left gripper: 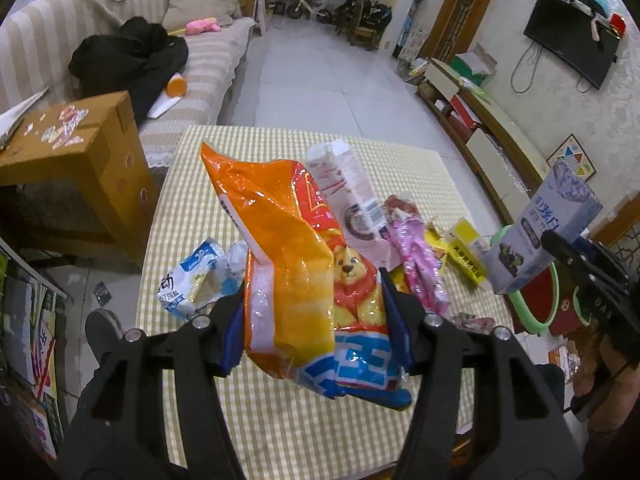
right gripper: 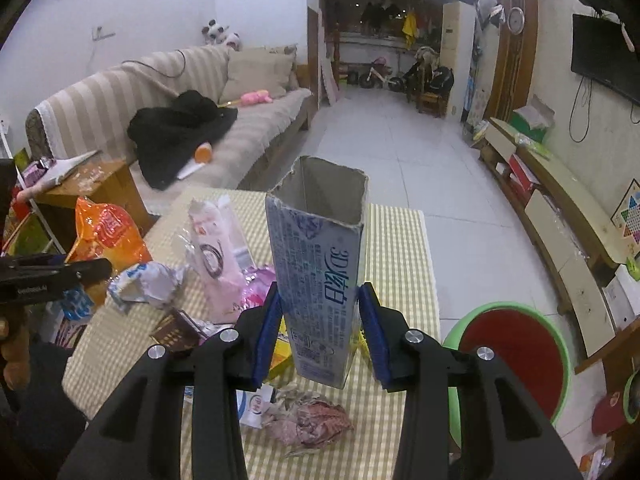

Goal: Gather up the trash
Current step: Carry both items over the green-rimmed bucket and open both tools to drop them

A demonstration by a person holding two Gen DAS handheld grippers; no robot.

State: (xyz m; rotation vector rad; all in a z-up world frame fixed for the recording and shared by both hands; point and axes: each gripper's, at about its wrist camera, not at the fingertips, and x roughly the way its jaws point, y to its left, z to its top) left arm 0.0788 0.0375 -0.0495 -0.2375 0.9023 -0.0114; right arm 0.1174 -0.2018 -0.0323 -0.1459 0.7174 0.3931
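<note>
1. A striped sofa (right gripper: 256, 128) stands past the table's far edge.
2. A black coat (right gripper: 176, 128) lies on the sofa.
3. A pink toy (right gripper: 256, 98) lies on the sofa too.
4. A TV (left gripper: 570, 46) hangs on the wall.
5. A clock (right gripper: 516, 21) hangs near the TV.
6. A small bike (right gripper: 376, 72) stands far back.

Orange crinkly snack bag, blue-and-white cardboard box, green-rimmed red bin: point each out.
Orange crinkly snack bag (left gripper: 288, 264): left wrist view, its orange front panel.
Blue-and-white cardboard box (right gripper: 320, 280): right wrist view, its printed side face.
Green-rimmed red bin (right gripper: 516, 344): right wrist view, its red inside.
</note>
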